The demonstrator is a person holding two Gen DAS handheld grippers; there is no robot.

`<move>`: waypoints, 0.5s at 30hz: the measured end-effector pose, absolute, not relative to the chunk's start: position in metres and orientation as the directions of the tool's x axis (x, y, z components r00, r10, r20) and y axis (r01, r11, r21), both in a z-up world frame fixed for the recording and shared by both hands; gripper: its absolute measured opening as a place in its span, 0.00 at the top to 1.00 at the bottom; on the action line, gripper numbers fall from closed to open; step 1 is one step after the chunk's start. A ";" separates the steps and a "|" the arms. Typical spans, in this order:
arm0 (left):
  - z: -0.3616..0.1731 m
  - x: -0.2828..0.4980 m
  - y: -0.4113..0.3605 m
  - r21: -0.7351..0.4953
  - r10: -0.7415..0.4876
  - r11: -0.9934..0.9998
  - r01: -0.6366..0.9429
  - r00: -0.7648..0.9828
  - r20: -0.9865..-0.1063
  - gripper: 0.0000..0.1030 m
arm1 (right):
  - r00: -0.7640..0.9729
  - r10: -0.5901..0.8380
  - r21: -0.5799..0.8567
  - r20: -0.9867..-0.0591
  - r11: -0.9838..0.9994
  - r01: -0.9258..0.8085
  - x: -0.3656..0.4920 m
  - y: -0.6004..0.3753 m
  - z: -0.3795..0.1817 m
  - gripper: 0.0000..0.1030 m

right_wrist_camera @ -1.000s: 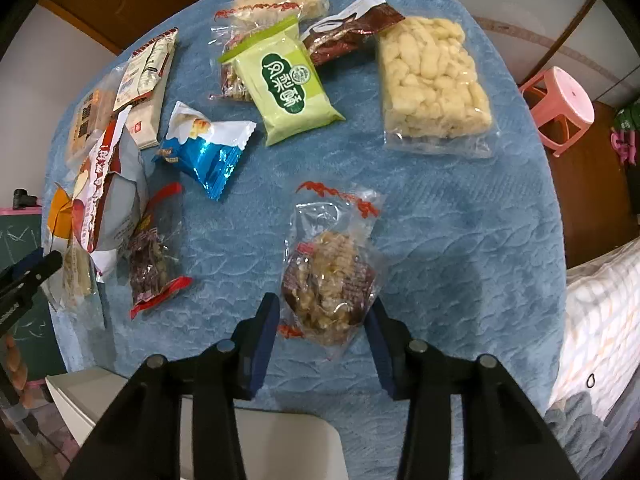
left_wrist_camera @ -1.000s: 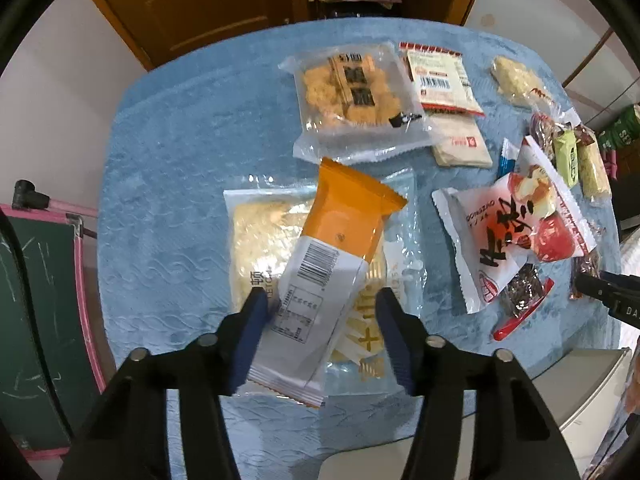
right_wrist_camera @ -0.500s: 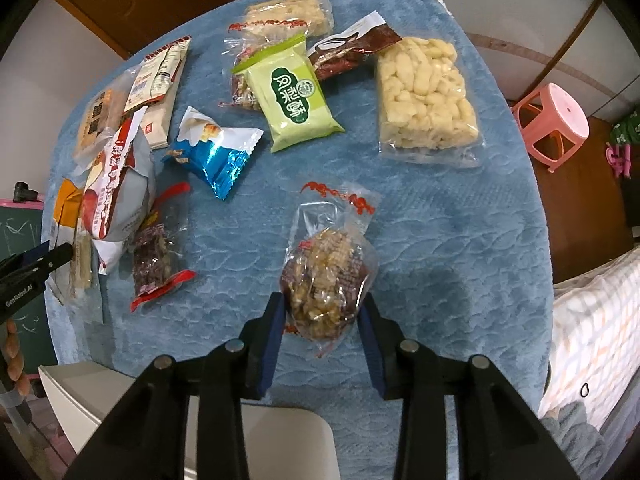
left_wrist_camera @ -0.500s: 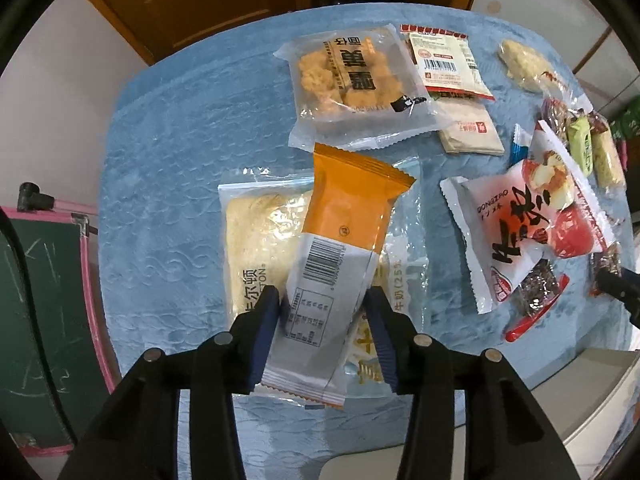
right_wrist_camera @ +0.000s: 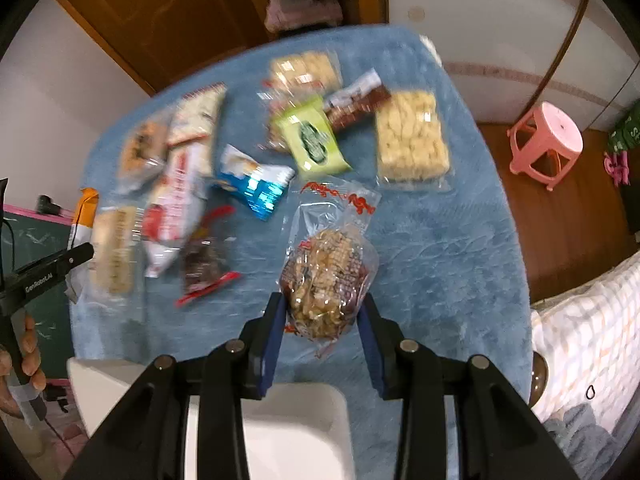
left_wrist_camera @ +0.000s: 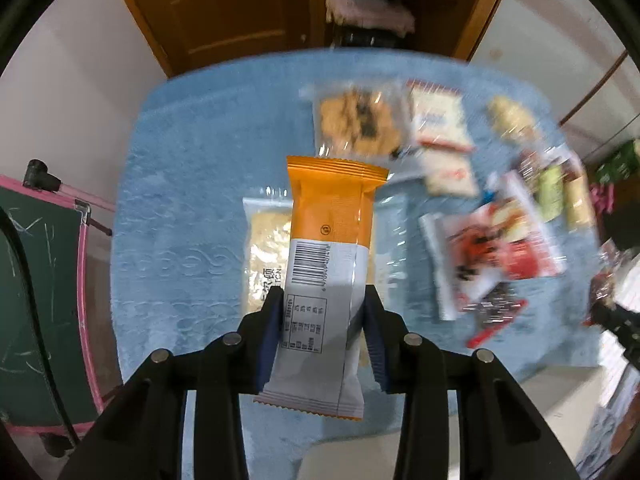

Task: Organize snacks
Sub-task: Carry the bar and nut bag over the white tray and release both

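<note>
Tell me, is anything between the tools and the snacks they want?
Nothing is. The left tool is closing on the orange packet, and the right tool grips the clear bag of nut snacks.

Left tool [left_wrist_camera: 322, 332] closing on a packet, right tool [right_wrist_camera: 322, 330] clamped, both pointing steeply down.

A pink plastic stool [right_wrist_camera: 546, 142] stands on the wooden floor at three o'clock of the blue-covered table [right_wrist_camera: 440, 248]. A green chalkboard with a pink frame [left_wrist_camera: 44, 300] stands at nine o'clock. A wooden wardrobe [left_wrist_camera: 224, 12] rises at twelve.
</note>
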State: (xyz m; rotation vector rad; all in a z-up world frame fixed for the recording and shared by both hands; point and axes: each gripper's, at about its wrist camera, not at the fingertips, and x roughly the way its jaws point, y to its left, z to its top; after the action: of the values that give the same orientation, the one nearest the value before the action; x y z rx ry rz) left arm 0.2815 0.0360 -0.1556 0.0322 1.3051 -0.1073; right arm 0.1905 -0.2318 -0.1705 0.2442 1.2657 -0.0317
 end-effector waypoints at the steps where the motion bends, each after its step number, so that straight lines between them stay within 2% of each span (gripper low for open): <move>1: -0.140 0.274 0.036 -0.051 -0.080 0.993 0.107 0.287 -0.955 0.64 | 0.330 0.114 0.170 -0.937 0.974 0.147 0.184 -0.229 -0.159 0.64; 8: -0.028 0.186 0.019 -0.082 -0.184 0.970 0.227 0.479 -0.858 0.63 | 0.509 0.158 0.214 -0.846 0.975 0.053 0.131 -0.205 -0.086 0.64; 15: 0.024 0.092 0.011 -0.109 -0.261 0.956 0.273 0.619 -0.741 0.62 | 0.618 0.200 0.257 -0.760 0.966 0.004 0.079 -0.184 -0.046 0.64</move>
State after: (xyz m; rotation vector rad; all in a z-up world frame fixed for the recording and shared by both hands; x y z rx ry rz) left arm 0.0923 0.0108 0.0245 0.0148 0.8496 -0.3069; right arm 0.0794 -0.1844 -0.0456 0.2441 0.8998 0.1141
